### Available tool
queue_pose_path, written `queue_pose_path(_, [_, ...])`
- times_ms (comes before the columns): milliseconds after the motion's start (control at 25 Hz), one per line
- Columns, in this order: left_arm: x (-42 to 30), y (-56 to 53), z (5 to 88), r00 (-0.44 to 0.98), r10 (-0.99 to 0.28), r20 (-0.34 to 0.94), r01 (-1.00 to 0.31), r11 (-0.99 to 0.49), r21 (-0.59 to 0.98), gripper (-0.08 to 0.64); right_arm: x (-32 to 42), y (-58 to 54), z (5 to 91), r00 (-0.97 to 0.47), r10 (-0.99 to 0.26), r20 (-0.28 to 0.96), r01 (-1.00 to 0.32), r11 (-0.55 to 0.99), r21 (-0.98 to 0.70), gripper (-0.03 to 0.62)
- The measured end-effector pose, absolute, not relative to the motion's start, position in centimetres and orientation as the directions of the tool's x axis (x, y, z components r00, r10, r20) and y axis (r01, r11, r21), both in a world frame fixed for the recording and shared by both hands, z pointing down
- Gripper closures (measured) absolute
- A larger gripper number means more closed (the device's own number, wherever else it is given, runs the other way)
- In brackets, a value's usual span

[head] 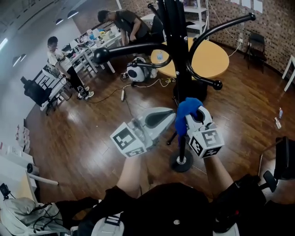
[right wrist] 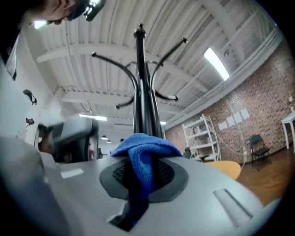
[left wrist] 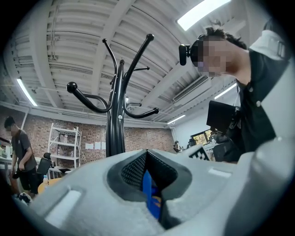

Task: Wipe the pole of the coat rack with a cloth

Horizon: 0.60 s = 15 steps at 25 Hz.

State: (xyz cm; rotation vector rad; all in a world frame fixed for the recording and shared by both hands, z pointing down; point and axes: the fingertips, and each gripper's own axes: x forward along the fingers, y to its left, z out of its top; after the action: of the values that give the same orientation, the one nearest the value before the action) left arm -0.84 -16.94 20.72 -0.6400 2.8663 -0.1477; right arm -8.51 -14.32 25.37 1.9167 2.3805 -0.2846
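Bright ceiling strip lights [left wrist: 203, 14], heavy fisheye distortion, perhaps slightly soft.

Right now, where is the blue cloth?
The cloth shows just right of centre in the head view, pinched in the right hand-held gripper beside the coat rack's black pole, above its round base.

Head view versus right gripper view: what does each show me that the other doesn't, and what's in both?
Head view only: the base, the left gripper and a round table. Right gripper view only: the top tip and a ceiling light. Both: the cloth shut in the right gripper's tongs, the pole and its hooks.
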Motion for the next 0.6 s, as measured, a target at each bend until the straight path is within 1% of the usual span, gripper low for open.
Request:
queue_pose_path(160, [-0.8, -17.4, 20.2, -0.877, -0.448, -0.172, -0.423, 0.891, -0.163, 0.56, -8.3, -14.2, 14.5, -0.158, 0.935, -0.317, 0.987, 0.158, -0.023, 0.565])
queue_pose_path(280, [-0.7, -17.5, 20.2, -0.872, -0.458, -0.17, -0.432, 0.885, -0.172, 0.56, -8.3, -14.3, 11.2, -0.153, 0.918, -0.367, 0.985, 0.172, 0.017, 0.563])
queue_pose_path(440, [-0.7, -17.0, 20.1, -0.872, -0.458, -0.172, -0.431, 0.886, -0.173, 0.56, -8.3, -14.3, 12.6, -0.163, 0.919, -0.358, 0.983, 0.182, 0.021, 0.563])
queue_pose_path(600, [-1.1, -16.4, 20.2, -0.874, -0.455, -0.172, -0.429, 0.888, -0.165, 0.56, -8.6, -14.2, 18.8, -0.176, 0.943, -0.283, 0.984, 0.179, -0.017, 0.563])
